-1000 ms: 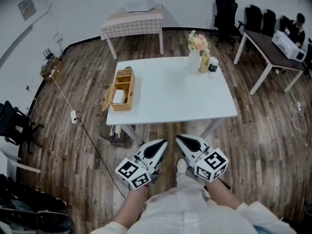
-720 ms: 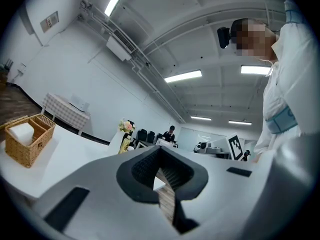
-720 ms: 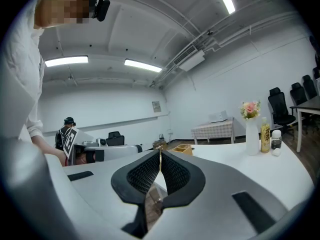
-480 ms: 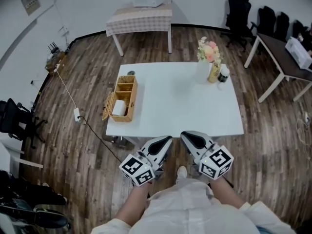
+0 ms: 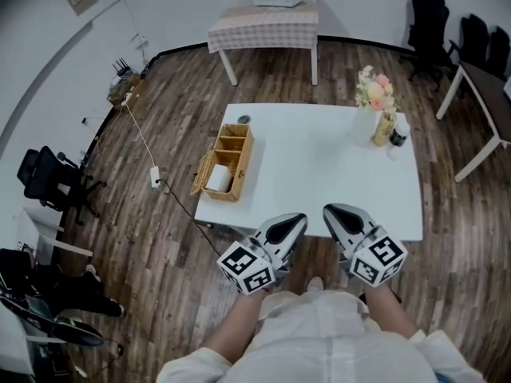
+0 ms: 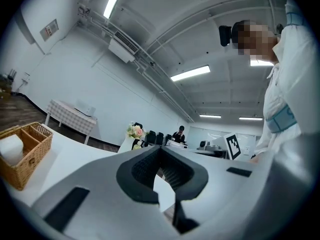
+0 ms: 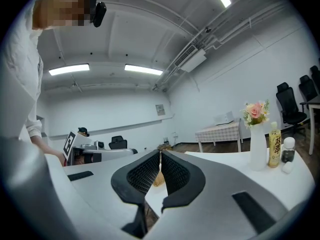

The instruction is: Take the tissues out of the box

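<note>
A wicker box [image 5: 226,162] stands at the left edge of the white table [image 5: 319,182], with a white bundle of tissues [image 5: 217,178] in its near compartment. Both grippers are held close to the person's body, just short of the table's near edge. My left gripper [image 5: 299,218] is shut with nothing in it, and so is my right gripper [image 5: 329,210]. In the left gripper view the wicker box [image 6: 25,154] and its tissues [image 6: 11,146] lie far off to the left of the closed left gripper [image 6: 160,151]. The right gripper [image 7: 160,154] shows its pads pressed together.
A vase of flowers [image 5: 371,106], a yellow bottle [image 5: 385,128] and a small jar stand at the table's far right corner. A second table [image 5: 267,26] is at the back wall, chairs and a desk at the right, and a cable [image 5: 172,194] on the floor to the left.
The head view has swung, so the table and box now sit further right and nearer. Both grippers stay shut, side by side, and have come closer to the table's near edge.
</note>
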